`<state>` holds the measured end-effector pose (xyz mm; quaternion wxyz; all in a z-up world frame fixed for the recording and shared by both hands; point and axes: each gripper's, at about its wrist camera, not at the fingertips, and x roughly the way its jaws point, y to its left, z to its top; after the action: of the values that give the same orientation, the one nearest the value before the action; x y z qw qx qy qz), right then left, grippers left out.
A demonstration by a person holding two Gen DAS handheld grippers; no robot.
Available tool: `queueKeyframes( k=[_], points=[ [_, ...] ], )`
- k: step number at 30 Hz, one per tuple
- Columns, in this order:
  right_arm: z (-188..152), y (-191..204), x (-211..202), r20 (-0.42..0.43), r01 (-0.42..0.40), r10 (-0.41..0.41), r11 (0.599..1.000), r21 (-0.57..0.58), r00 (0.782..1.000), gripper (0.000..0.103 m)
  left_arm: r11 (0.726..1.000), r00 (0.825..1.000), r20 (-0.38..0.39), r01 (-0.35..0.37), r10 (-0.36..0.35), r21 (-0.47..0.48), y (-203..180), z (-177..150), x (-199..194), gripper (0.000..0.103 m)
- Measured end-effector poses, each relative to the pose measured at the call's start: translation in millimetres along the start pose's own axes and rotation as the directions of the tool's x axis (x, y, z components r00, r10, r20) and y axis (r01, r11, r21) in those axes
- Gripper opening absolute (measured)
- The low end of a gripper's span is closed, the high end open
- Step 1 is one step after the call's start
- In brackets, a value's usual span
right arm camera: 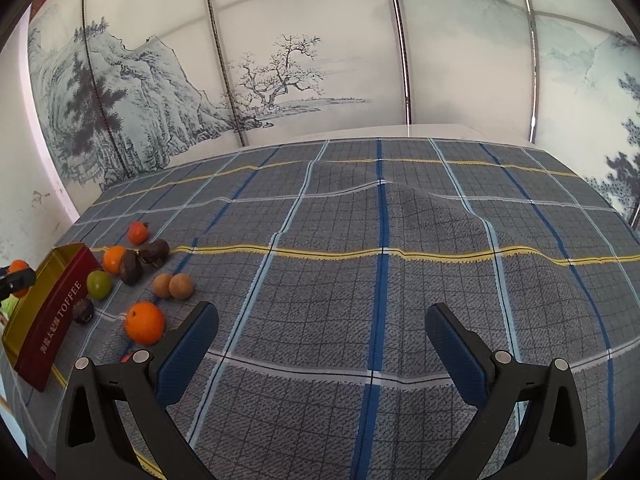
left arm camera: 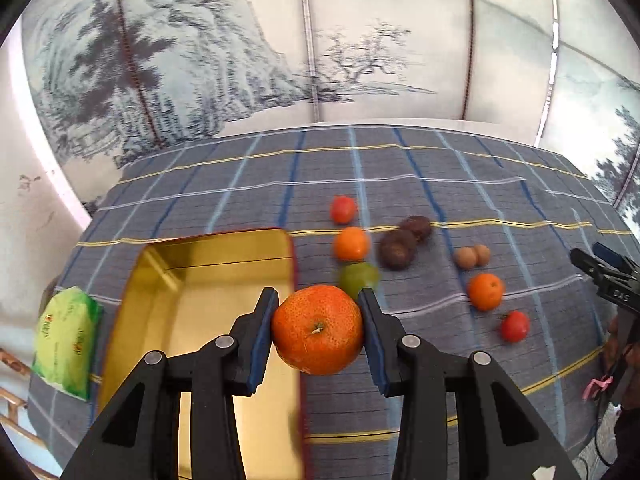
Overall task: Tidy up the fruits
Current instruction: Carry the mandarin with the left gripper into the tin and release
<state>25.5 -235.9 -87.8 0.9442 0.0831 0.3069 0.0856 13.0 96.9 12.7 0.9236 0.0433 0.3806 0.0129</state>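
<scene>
My left gripper is shut on a large orange tangerine and holds it above the right rim of an open gold-lined tin box. The box shows red with "TOFFEE" lettering in the right wrist view. Loose fruits lie right of the box: a green fruit, small oranges, red tomatoes, dark brown fruits and two tan longans. My right gripper is open and empty over bare cloth, right of an orange.
A blue-grey plaid cloth covers the table and is rumpled in the middle. A green tissue pack lies left of the box near the table edge. A painted screen stands behind the table.
</scene>
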Motion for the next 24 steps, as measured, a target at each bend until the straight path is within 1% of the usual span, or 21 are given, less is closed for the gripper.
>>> queueKeyframes(
  k=[5, 9, 17, 24],
  points=[
    [0.3, 0.8, 2.3, -0.013, 0.011, -0.011, 1.0, -0.002, 1.0, 0.103, 0.998, 0.999, -0.017, -0.049, 0.049, -0.028, 29.7, -3.3, 6.1, 0.037],
    [0.7, 1.5, 4.9, -0.024, 0.013, -0.013, 1.0, -0.001, 1.0, 0.103, 0.995, 0.995, -0.05, -0.084, 0.081, -0.054, 51.8, -8.9, 16.3, 0.037],
    [-0.4, 0.9, 8.2, -0.041, 0.018, -0.018, 1.0, -0.002, 0.999, 0.103, 0.988, 0.987, -0.113, -0.126, 0.116, -0.093, 79.1, -23.7, 37.3, 0.037],
    [0.7, 2.1, 11.8, -0.058, 0.023, -0.023, 1.0, -0.001, 0.998, 0.103, 0.982, 0.981, -0.149, -0.144, 0.125, -0.122, 98.3, -34.1, 49.7, 0.037]
  ],
)
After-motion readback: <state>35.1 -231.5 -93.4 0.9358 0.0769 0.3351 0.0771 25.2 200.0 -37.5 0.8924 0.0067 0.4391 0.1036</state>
